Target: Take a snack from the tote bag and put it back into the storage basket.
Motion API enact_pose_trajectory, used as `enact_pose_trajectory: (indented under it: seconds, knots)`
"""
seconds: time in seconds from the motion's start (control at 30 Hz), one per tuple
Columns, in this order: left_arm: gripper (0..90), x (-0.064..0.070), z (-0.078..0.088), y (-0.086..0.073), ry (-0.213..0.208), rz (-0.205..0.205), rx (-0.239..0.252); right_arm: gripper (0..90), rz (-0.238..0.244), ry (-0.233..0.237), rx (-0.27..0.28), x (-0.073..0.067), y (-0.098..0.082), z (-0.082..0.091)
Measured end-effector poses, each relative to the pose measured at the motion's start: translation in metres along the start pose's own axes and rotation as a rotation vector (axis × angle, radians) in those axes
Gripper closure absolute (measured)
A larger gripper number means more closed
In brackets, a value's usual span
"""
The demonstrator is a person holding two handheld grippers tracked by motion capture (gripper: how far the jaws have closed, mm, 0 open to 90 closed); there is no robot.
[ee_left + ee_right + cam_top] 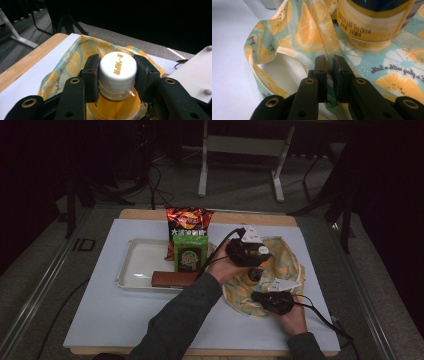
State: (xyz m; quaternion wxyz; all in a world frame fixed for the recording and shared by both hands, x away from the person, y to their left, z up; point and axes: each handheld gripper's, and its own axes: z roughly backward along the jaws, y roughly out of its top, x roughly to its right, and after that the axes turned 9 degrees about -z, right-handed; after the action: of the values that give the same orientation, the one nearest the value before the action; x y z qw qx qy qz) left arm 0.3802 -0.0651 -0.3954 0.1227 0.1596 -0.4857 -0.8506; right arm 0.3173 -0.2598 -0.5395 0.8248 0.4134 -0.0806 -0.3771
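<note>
the left gripper (pixel 117 75) clamped the bottle (pixel 117 70) by its cap, standing on the bag (pixel 307 32); the right gripper (pixel 330 72) pinched a bag fold. bottle in; snacks remained on the tray (pixel 132 265).

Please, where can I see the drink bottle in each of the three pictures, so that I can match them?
High view: the bottle stands right of centre on the lemon-print bag, under the left claw.
Left gripper view: the bottle is in the centre; the claw's pads press its white cap from both sides.
Right gripper view: the bottle is at the top right, label facing the camera.
Shared landmark: the lemon-print bag.
</note>
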Motion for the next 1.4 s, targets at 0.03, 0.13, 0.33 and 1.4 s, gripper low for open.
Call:
enact_pose_trajectory:
  seconds: [0.03, 0.13, 0.33, 1.4]
  knots:
    - [58.1, 0.002, 0.003, 0.002, -0.003, -0.005, 0.004, 82.3, 0.0, 0.0, 0.0, 0.0, 0.0, 0.0]
    - [58.1, 0.003, 0.005, 0.005, -0.008, -0.006, 0.008, 82.3, 0.0, 0.0, 0.0, 0.0, 0.0, 0.0]
    - [58.1, 0.006, 0.014, 0.007, -0.005, -0.015, 0.009, 82.3, 0.0, 0.0, 0.0, 0.0, 0.0, 0.0]
    - [58.1, 0.02, 0.057, 0.001, -0.014, -0.017, 0.033, 82.2, -0.001, 0.001, -0.002, 0.0, 0.0, 0.0]
